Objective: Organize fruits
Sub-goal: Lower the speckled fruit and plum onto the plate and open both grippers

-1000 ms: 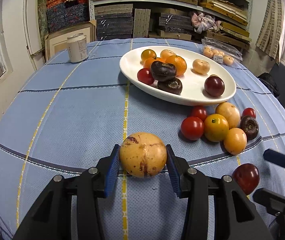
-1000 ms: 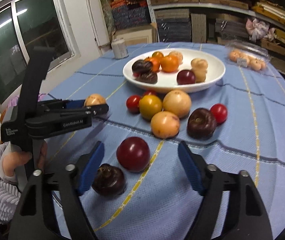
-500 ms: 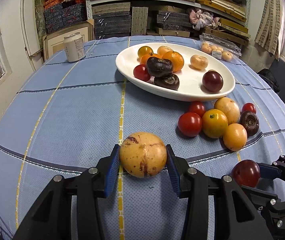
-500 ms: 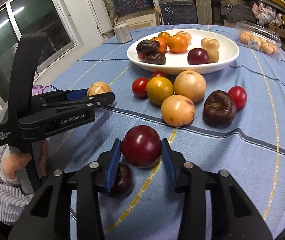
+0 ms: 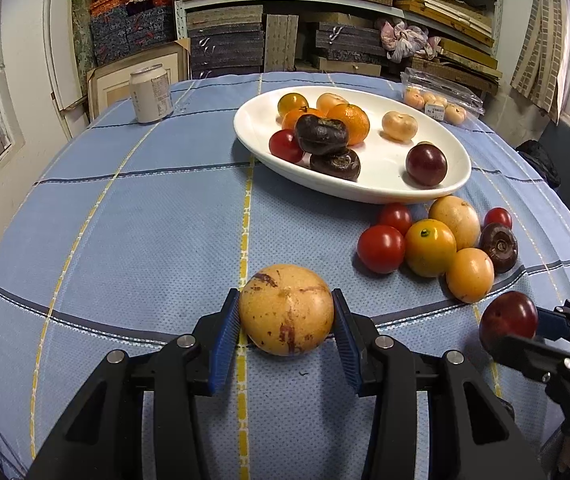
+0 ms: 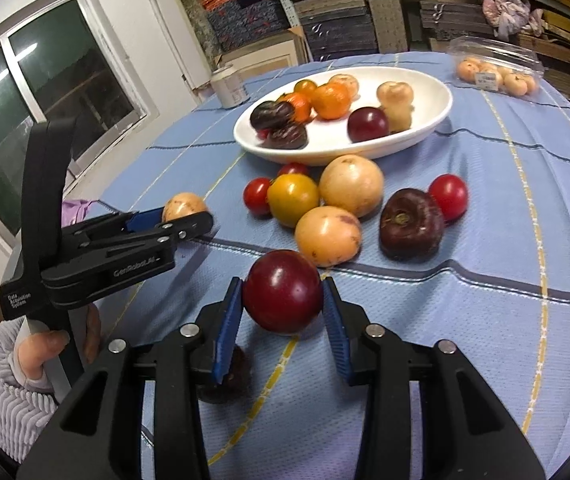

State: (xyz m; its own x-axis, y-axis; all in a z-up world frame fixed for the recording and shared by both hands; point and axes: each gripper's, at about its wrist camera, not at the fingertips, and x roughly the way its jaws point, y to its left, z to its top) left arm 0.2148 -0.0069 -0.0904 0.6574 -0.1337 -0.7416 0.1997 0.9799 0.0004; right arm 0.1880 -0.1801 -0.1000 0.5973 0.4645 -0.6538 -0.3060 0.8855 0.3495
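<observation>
A: What is held by the left gripper (image 5: 286,330)?

B: A round yellow fruit with brown blotches (image 5: 286,309) is clamped between its blue pads (image 5: 224,336), both pads pressed against the fruit's sides. It is held over the blue checked tablecloth (image 5: 125,220), on the near side of the white oval plate (image 5: 451,184) and well apart from it.

A: And the right gripper (image 6: 283,320)?

B: A dark red plum (image 6: 283,291) is gripped there, the jaws closed on it from both sides. It is seen lifted just above the cloth, nearer the camera than the plate. A dark purple fruit (image 6: 229,376) is partly hidden beneath the gripper's left finger.

A: What is found on the plate?

B: Two dark purple tomatoes (image 5: 322,134), a red cherry tomato (image 5: 285,146), oranges (image 5: 349,123), a pale flat fruit (image 5: 399,126) and another plum (image 5: 426,165) are laid in it.

A: And outside it?

B: A loose cluster is gathered on the cloth just in front of the plate's near rim: red tomatoes (image 5: 381,248), a yellow-orange tomato (image 5: 430,247), two yellowish round fruits (image 5: 470,280) and a dark purple tomato (image 5: 499,241). A drinks can (image 5: 151,93) is stood beyond the plate to its left, and a clear plastic pack of small fruits (image 5: 441,98) is placed beyond it to the right.
</observation>
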